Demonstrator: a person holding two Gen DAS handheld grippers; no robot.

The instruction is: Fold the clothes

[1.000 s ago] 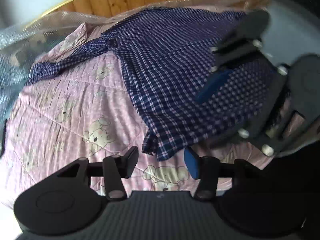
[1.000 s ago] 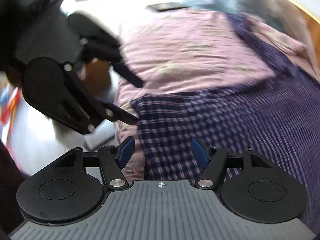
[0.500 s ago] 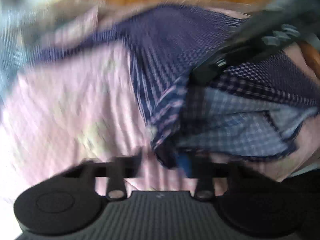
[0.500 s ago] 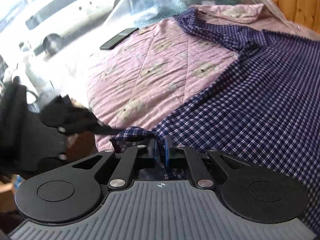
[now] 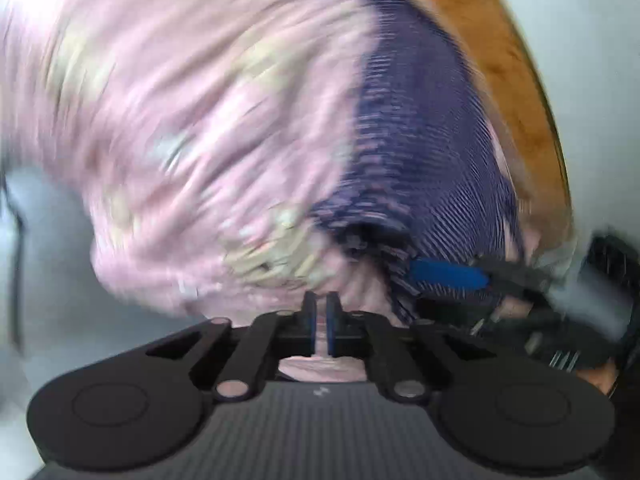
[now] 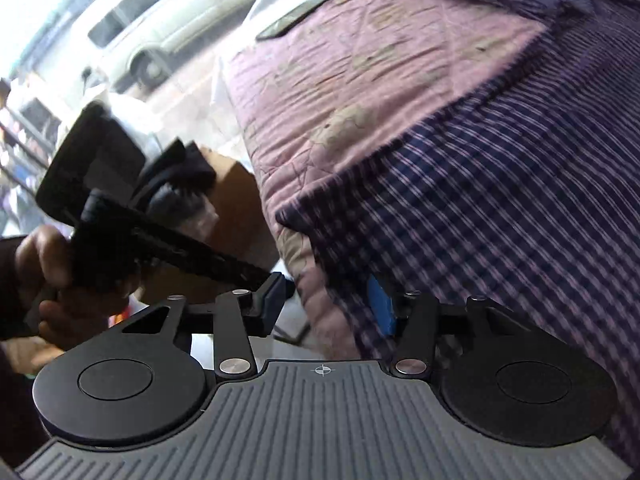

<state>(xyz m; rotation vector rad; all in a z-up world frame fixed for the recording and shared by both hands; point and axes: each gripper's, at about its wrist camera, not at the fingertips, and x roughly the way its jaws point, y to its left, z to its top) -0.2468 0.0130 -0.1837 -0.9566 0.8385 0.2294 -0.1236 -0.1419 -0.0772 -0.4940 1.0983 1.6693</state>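
Observation:
A navy and white checked shirt (image 6: 500, 200) lies spread on a pink quilt (image 6: 360, 72) with a bear print. Its lower corner hangs at the bed's edge. My right gripper (image 6: 328, 304) is open, and the shirt's hem drapes against its right blue pad (image 6: 380, 308). The left wrist view is blurred. It shows the shirt (image 5: 420, 152) as a dark band on the quilt (image 5: 200, 120). My left gripper (image 5: 320, 320) is shut, with no cloth seen between its pads. A hand (image 6: 40, 264) holds it just left of the right gripper.
A dark phone (image 6: 294, 20) lies on the quilt's far edge. A wooden headboard (image 5: 500, 60) runs behind the bed. A brown cardboard box (image 6: 236, 200) stands on the floor beside the bed. A white van (image 6: 160, 28) shows through the window.
My right gripper was shut on the shirt's hem half a second ago and now stands open. My left gripper has gone from open to shut, and its view has swung fast.

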